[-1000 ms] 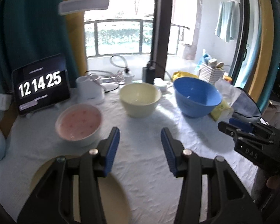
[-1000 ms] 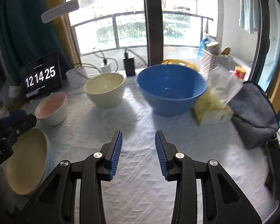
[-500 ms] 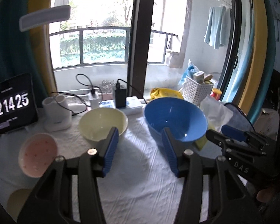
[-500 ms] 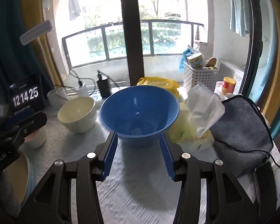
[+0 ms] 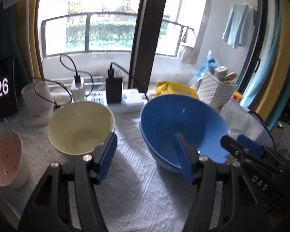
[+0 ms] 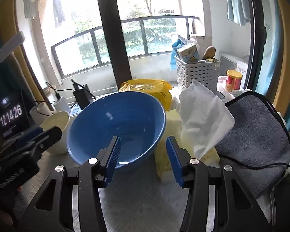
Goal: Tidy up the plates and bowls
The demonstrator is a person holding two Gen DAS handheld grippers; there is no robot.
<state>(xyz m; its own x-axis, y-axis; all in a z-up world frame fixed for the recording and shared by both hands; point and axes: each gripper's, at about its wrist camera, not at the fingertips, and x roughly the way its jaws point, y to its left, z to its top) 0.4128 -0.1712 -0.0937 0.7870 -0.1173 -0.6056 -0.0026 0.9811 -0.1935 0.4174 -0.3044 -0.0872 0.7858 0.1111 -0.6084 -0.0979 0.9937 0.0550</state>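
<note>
A large blue bowl (image 5: 183, 123) (image 6: 116, 119) stands on the white tablecloth. My left gripper (image 5: 145, 147) straddles its near left rim, jaws opening, right finger over the inside and left finger outside; the pads do not press on it. My right gripper (image 6: 143, 143) straddles the near right rim the same way, jaws opening and not touching. Each gripper shows in the other's view: the right gripper (image 5: 235, 143) and the left gripper (image 6: 44, 135). Left of the blue bowl sit a cream bowl (image 5: 81, 125) (image 6: 56, 121) and a pink-lined bowl (image 5: 6, 154). A plate's edge (image 5: 2, 206) shows at the bottom left.
A tissue pack (image 6: 201, 119) and a grey cloth (image 6: 257, 135) crowd the blue bowl's right side. Behind it are a yellow packet (image 6: 145, 87), a white basket (image 6: 197, 71), chargers with cables (image 5: 114, 90) and a clock tablet (image 6: 11, 116).
Both grippers have moved forward across the table to the blue bowl, the left one leaving the plate and pink bowl behind. Both pairs of jaws have widened and now straddle the bowl's rim.
</note>
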